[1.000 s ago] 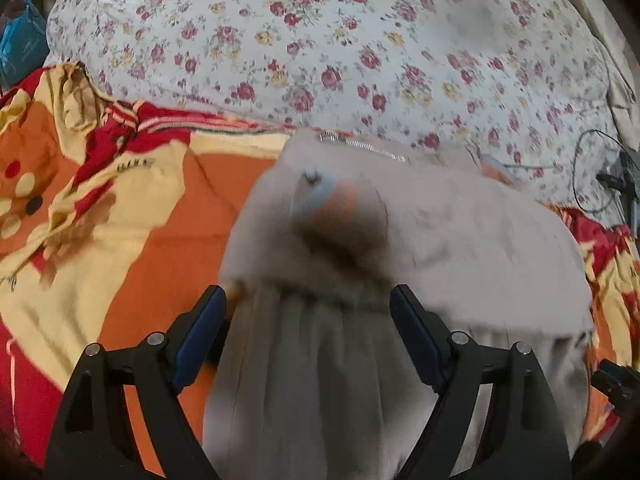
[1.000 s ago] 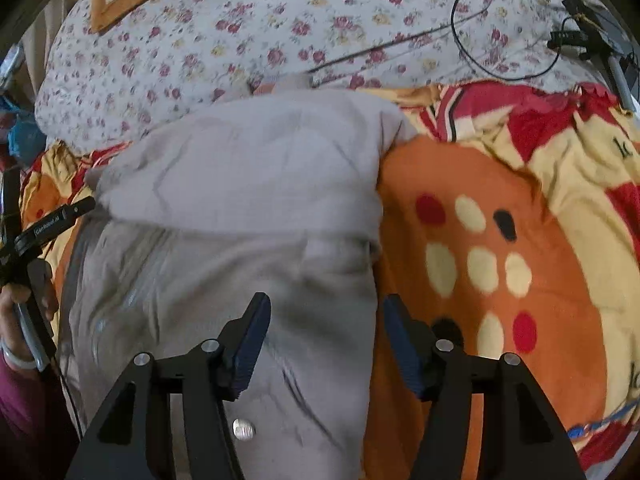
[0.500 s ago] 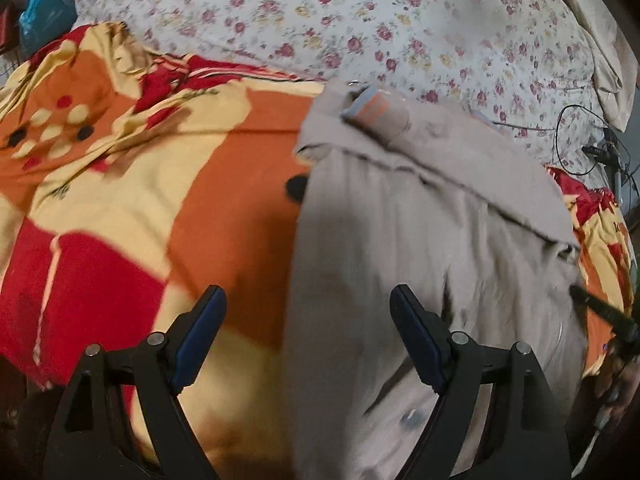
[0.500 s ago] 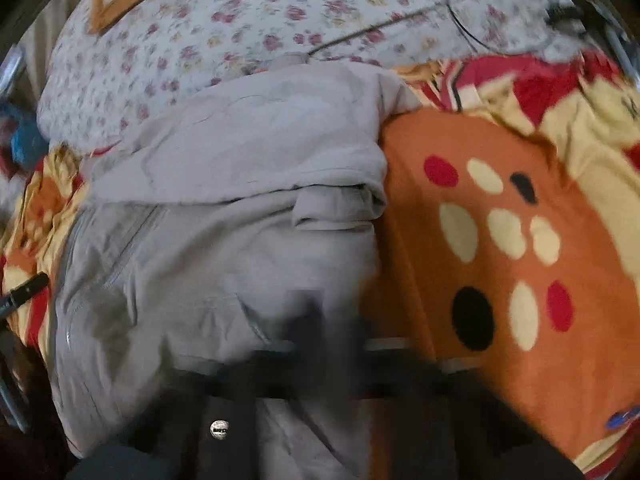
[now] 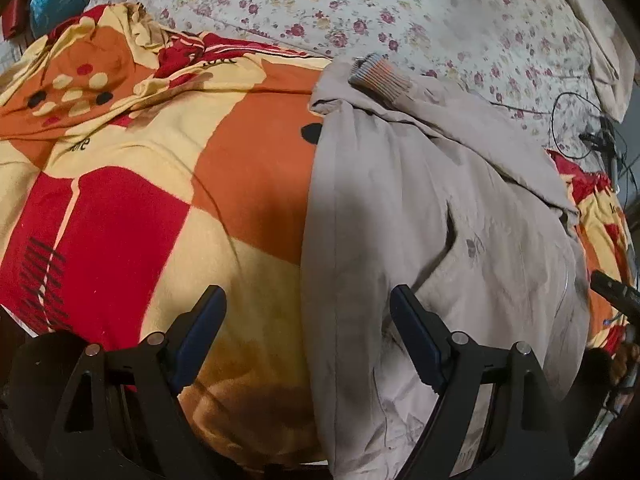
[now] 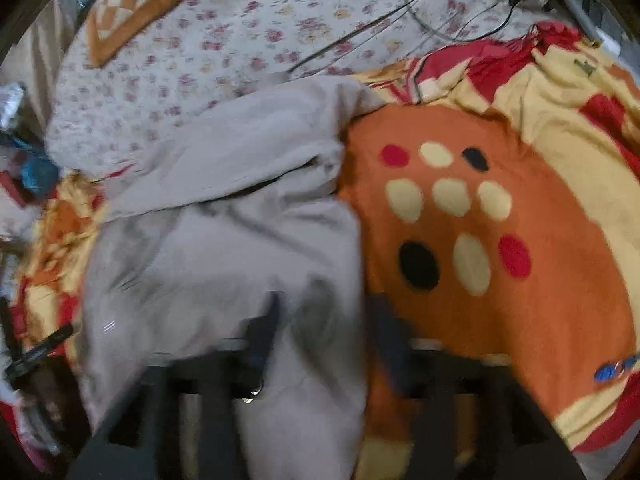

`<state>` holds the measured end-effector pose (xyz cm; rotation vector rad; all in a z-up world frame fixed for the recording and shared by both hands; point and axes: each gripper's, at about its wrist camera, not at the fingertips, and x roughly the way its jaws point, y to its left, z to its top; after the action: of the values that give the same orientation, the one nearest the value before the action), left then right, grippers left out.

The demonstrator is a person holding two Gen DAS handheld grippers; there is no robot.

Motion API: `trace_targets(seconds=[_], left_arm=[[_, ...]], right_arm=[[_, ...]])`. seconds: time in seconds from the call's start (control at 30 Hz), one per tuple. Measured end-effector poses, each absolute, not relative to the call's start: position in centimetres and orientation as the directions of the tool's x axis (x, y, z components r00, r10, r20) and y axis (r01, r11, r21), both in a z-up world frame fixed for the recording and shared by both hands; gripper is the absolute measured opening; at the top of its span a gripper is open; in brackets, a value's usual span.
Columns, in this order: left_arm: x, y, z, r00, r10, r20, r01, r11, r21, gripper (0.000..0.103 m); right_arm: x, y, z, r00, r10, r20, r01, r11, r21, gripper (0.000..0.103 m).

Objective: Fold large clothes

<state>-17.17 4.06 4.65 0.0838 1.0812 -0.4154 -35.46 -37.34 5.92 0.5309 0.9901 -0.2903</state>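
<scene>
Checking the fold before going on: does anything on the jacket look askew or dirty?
Yes. The jacket has a sleeve folded slantwise across its top, its ribbed cuff poking past the left edge, and dark smudges near the hem by the left gripper.

I see bed covered by floral sheet (image 5: 400,8), small red-pink flowers on white. Over it lies fleece blanket (image 5: 140,200) in orange, red, cream blocks with dots. Orange-and-white checked cushion (image 6: 140,0) sits at far end. Black cables (image 6: 440,8) trail across sheet near dark device (image 5: 600,140). Blue bag (image 5: 56,0) off bed's edge. Light dim, warm.
</scene>
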Motion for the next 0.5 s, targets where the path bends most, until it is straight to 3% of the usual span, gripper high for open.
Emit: trace_targets(seconds=[0.17,0.27,0.3,0.37,0.5], left_arm=[[-17.7,3.6,4.7,0.395,-0.295,-0.870,0.382,0.914,-0.136,0.084],[-18.0,3.6,4.8,0.397,-0.292,-0.870,0.384,0.914,-0.131,0.084],[-18.1,3.7,4.8,0.399,-0.289,-0.870,0.382,0.915,-0.129,0.084],[-18.2,3.8,4.7,0.394,-0.283,-0.874,0.378,0.917,-0.127,0.084],[-18.7,4.1,4.3,0.382,-0.280,-0.881,0.375,0.918,-0.129,0.084]], right_arm=[[-36.3,-35.0,4.4,0.459,0.030,-0.888,0.422,0.872,0.248,0.060],[-36.8,-34.7,3.6,0.480,0.024,-0.877,0.446,0.854,0.267,0.054],[-37.0,-34.9,3.7,0.495,0.020,-0.869,0.455,0.846,0.279,0.048],[-37.1,-35.0,3.8,0.511,0.015,-0.859,0.460,0.840,0.289,0.012],[-37.4,-34.3,4.7,0.515,-0.052,-0.856,0.424,0.883,0.201,0.004]])
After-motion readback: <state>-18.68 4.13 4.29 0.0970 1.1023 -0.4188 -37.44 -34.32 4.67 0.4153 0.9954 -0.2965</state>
